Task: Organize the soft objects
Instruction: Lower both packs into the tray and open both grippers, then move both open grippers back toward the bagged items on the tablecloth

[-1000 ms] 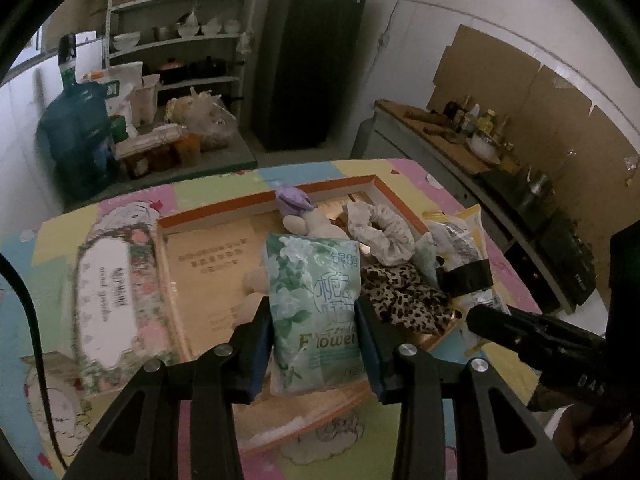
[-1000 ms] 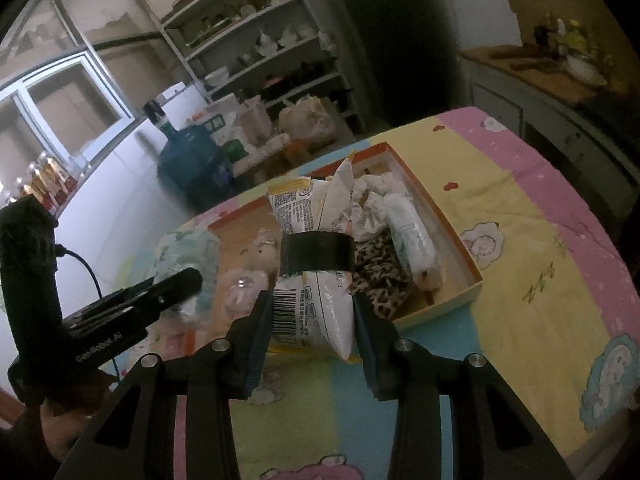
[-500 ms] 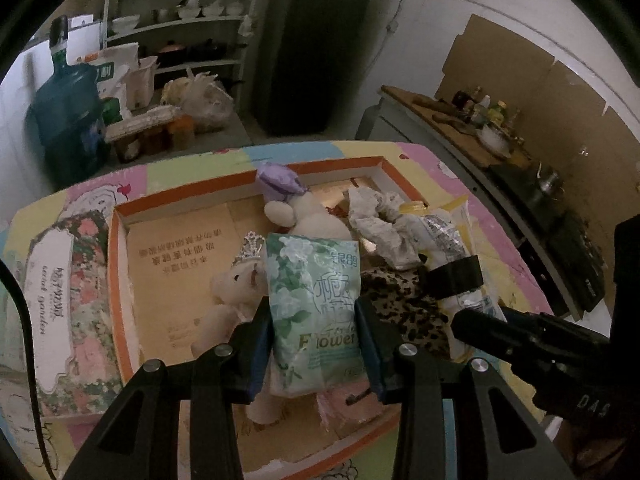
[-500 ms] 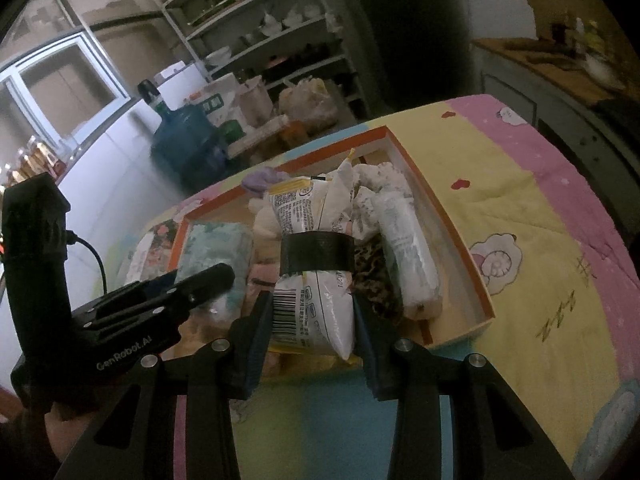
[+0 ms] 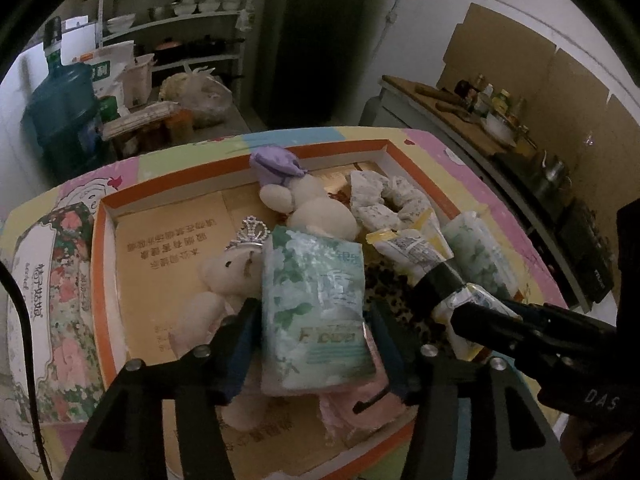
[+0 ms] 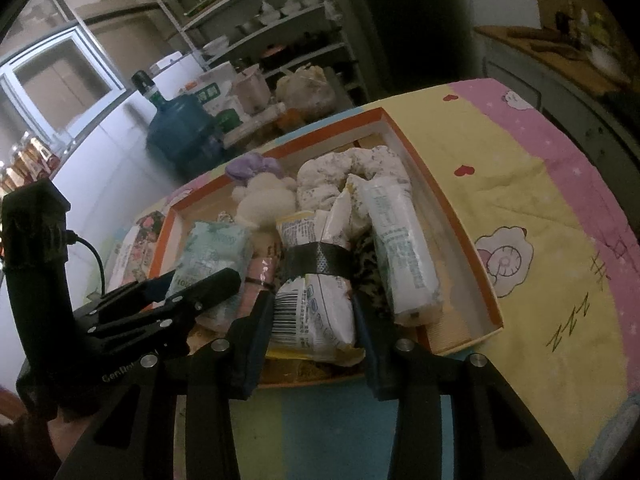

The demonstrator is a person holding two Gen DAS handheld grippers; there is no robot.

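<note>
Two tongs hung over the box [image 5: 100, 264]. Left tongs [image 5: 316, 344] had just opened, green tissue pack [image 5: 316, 308] loose between. Right tongs [image 6: 312, 340] squeezed the taped bag [image 6: 316, 280].

1. One orange box [image 5: 105, 248].
2. Two soft toy animals [image 5: 232, 276] [image 5: 316, 212].
3. Two green tissue packs [image 5: 316, 304] [image 5: 480, 256].
4. One flowery tissue pack [image 5: 48, 300] beside the box.
5. One snack bag [image 6: 316, 292] with a black band.
6. One white scrunchie [image 5: 392, 200].
7. One big blue water bottle [image 5: 60, 116].

Floral tissue box [image 5: 52, 300] cut off left.
</note>
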